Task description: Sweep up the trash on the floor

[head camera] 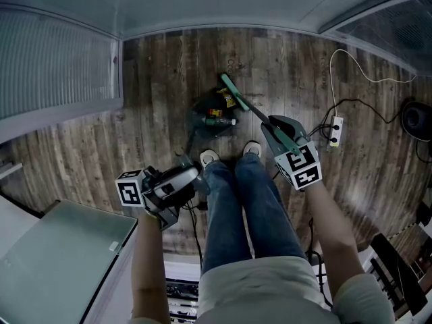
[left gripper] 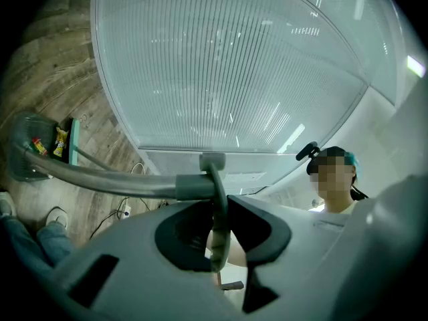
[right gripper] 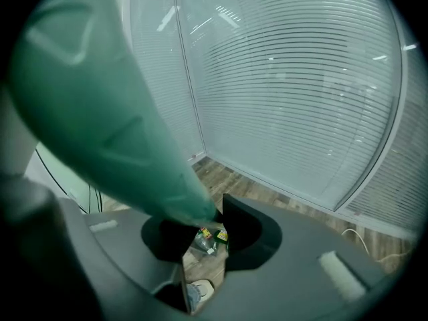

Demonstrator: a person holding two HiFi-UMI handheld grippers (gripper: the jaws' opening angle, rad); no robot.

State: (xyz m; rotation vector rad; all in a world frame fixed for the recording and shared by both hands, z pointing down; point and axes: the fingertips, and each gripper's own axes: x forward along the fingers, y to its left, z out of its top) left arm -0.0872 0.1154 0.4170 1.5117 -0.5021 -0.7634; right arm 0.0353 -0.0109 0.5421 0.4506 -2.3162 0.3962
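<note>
A dark dustpan stands on the wood floor just ahead of the person's shoes. It holds trash: a plastic bottle and a yellow wrapper. The green broom has its head resting at the pan's far edge. My right gripper is shut on the broom's green handle. My left gripper is shut on the dustpan's long grey handle, which runs down to the pan. In the right gripper view, the trash shows through the gap between the jaws.
Glass walls with blinds close off the far and left sides. A white power strip with cables lies on the floor at the right, near a black round object. A pale cabinet top is at lower left.
</note>
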